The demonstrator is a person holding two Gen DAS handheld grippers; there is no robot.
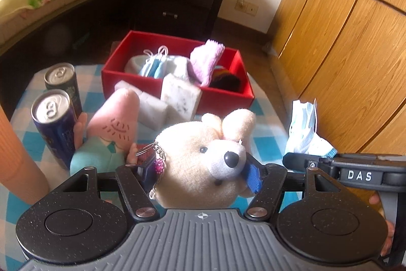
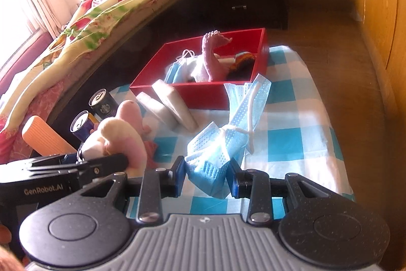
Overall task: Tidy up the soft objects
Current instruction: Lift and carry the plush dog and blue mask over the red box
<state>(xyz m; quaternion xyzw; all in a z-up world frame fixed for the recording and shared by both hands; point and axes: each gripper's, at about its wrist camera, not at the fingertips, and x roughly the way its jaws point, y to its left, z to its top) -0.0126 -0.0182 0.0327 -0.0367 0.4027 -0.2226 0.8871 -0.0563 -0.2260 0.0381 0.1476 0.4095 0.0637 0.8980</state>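
Left gripper (image 1: 200, 175) is squeezing the cream plush dog (image 1: 203, 156), right gripper (image 2: 206, 179) is pinching the blue face masks (image 2: 223, 139), both above the checked cloth (image 2: 291, 144). I'd be carrying both over the red box (image 2: 203, 93) wall, releasing inside.

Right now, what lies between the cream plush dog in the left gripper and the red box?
Two white sponge blocks leaning against the red box, beyond the cream plush dog; clearest in the left wrist view.

A blue-and-white checked cloth (image 2: 291, 118) covers the counter; on it stand a red box (image 2: 203, 93) and two cans (image 1: 54, 123); white sponges (image 1: 162, 103) lean against the box.
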